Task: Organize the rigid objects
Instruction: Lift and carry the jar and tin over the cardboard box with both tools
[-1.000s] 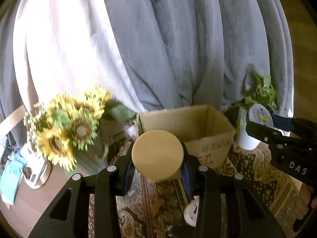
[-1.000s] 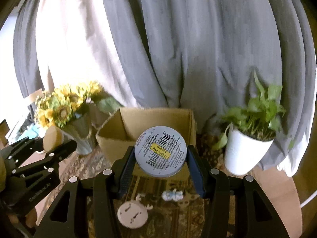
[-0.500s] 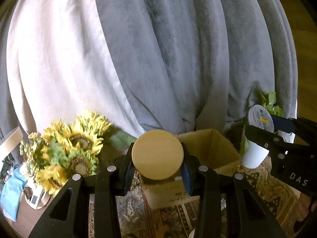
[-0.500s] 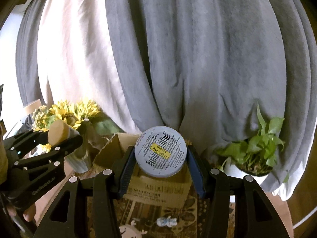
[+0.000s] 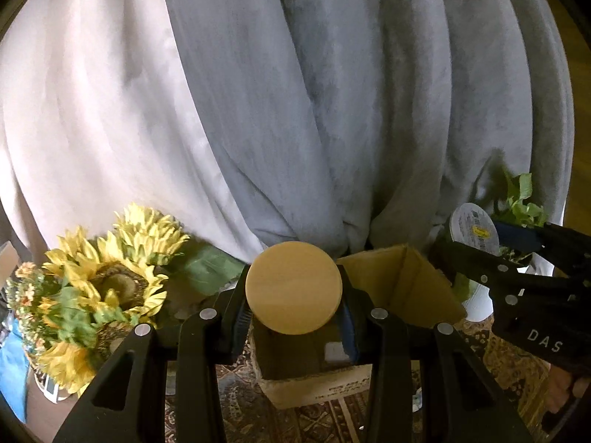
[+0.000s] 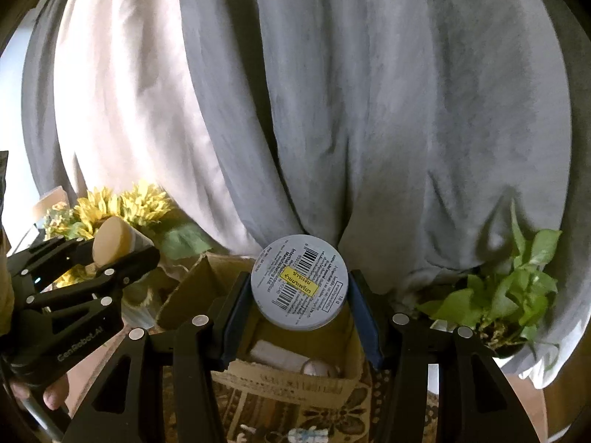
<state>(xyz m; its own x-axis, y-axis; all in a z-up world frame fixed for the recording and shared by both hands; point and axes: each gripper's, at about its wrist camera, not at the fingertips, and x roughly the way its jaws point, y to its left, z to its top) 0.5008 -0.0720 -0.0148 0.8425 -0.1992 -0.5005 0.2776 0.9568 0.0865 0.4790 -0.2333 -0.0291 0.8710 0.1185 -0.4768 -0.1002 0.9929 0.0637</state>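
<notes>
- Between the left gripper's (image 5: pixel 293 295) fingers sits a round wooden-topped jar (image 5: pixel 293 287), clenched at its sides, flat lid facing the camera.
- Between the right gripper's (image 6: pixel 299 291) fingers a grey tin (image 6: pixel 299 286) with a barcode label is pinched the same way, by its rim, on edge.
- Just beyond and below both loads stands the open cardboard box (image 6: pixel 291 378) on a patterned rug; I judge it the place these things are bound for.
- From the right wrist view the box mouth lies directly under and past the tin, and a few pale items (image 6: pixel 275 354) already lie inside.
- From the left wrist view the box (image 5: pixel 399 288) sits slightly right of the jar, so that hand needs a small shift rightward.
- Which hand goes first is the hinge: the right looks nearer to dead over the opening, while the left is offset.
- Both grippers are close side by side, so dropping one at a time seems wise to avoid a knock.
- Farther out, sunflowers (image 5: pixel 107 277) stand left of the box and a potted green plant (image 6: pixel 506 295) right, with grey drapery (image 6: pixel 332 110) behind everything.
</notes>
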